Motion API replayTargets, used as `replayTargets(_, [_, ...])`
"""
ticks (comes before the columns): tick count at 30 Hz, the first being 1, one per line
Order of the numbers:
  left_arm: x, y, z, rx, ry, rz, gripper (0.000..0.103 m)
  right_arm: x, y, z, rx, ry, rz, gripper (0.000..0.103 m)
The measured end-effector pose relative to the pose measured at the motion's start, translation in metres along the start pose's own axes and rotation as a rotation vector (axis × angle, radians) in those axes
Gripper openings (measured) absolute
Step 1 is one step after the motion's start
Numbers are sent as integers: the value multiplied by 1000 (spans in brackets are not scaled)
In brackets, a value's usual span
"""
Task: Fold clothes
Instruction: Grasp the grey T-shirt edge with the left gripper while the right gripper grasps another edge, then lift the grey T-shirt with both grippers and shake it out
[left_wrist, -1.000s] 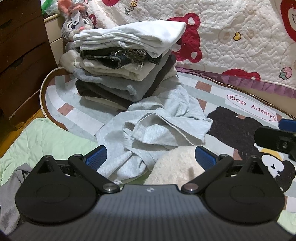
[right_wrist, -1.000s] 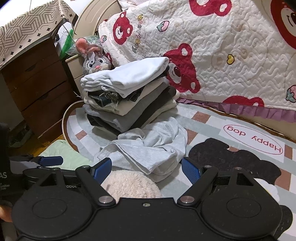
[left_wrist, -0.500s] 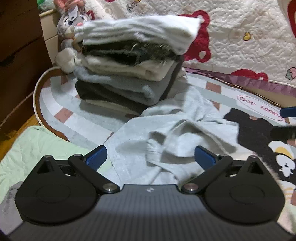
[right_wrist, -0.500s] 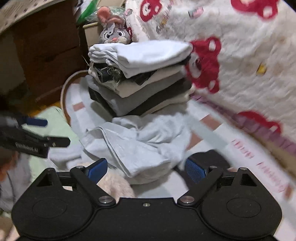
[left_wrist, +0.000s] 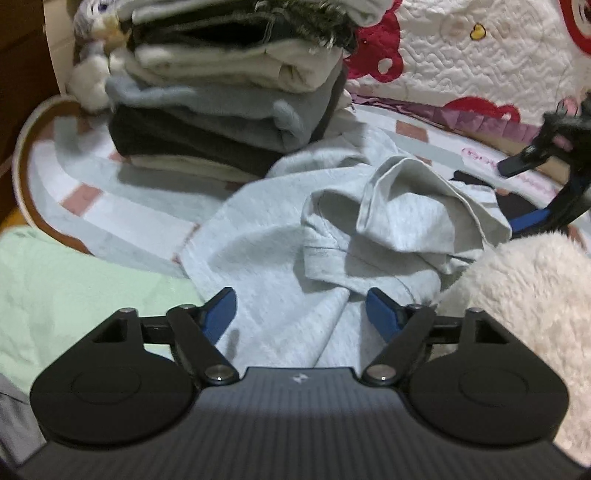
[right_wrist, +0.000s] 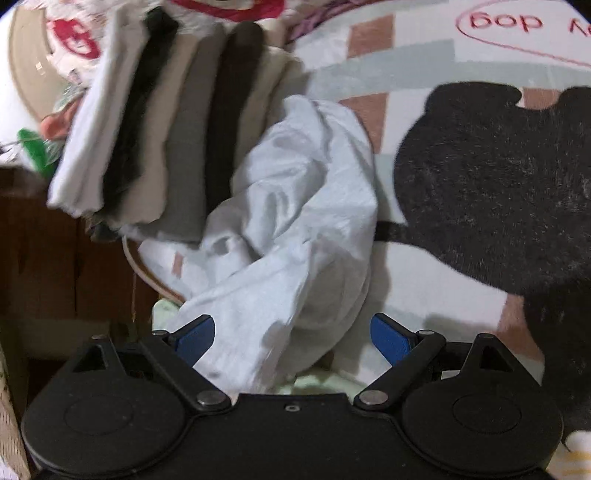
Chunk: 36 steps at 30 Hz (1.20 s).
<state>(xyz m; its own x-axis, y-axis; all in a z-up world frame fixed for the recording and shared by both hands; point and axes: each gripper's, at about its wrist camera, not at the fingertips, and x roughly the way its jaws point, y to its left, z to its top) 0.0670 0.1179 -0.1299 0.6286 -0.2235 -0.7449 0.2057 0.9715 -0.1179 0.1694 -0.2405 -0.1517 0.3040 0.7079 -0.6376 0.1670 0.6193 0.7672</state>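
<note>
While its blue-padded jaws are closing, the left gripper (left_wrist: 301, 314) hangs low over a crumpled pale grey cotton garment (left_wrist: 332, 236); cloth lies between the pads, which do not yet press it. That garment sprawls on a patterned play mat with a black cartoon dog (right_wrist: 491, 177), touching the foot of a tall stack of folded clothes (left_wrist: 229, 92). Over the garment's other end, the right gripper (right_wrist: 291, 334) stands wide apart, gripping nothing. A fluffy cream plush thing (left_wrist: 524, 295) sits just beside the garment, and a quilted white bedspread with red bears (left_wrist: 480, 55) rises behind.
</note>
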Motion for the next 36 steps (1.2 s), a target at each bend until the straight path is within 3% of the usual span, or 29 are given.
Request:
replayTargets(2, [16,1,-4,34,45,-64,93,12,-6,8,27,5,-5,94])
replayTargets(4, [25,3,-3,35,77,-64,93,23,-9,15,52,0,-1,94])
replayTargets(7, [40,17,2,-41,115,-126,93,37,-12,25,71,-20,3,94])
replayTargets(11, [59,28,9,-121,152,-149,93,59,-17,38,92,-48,6,94])
replayTargets(13, [63,25,13,-108,145,-165,82,72,-19,39,111,-41,25,94])
replayTargets(14, [65,24,15,-104,149,-172,55,80,-19,38,111,-41,42,94])
replayTargets(15, [66,21,19,-99,156,-177,33,83,-15,35,80,-50,55,83])
replayTargets(16, [64,16,22,-71,146,-163,26,85,-10,32,46,-60,68,45])
replayTargets(17, [62,11,26,-41,134,-146,18,88,-6,29,12,-69,80,29])
replayTargets(18, [58,4,29,-3,114,-123,13,85,0,26,-21,-85,114,20])
replayTargets(21, [36,-19,42,114,29,-80,9,46,17,16,-89,-192,234,17])
replayTargets(23, [19,-36,59,159,-34,-80,8,3,32,10,-139,-277,270,16])
replayTargets(25, [4,-55,81,182,-106,-115,6,-41,46,0,-202,-359,246,15])
replayTargets(29, [-37,-122,121,321,-308,-201,6,-142,55,-37,-261,-534,207,14])
replayTargets(31, [-44,-156,133,330,-304,-262,6,-189,49,-59,-274,-640,155,14])
replayTargets(34, [-36,-214,135,376,-206,-275,5,-248,24,-90,-285,-813,81,14])
replayTargets(36, [-26,-253,121,422,-158,-279,4,-277,-10,-117,-300,-912,-52,14])
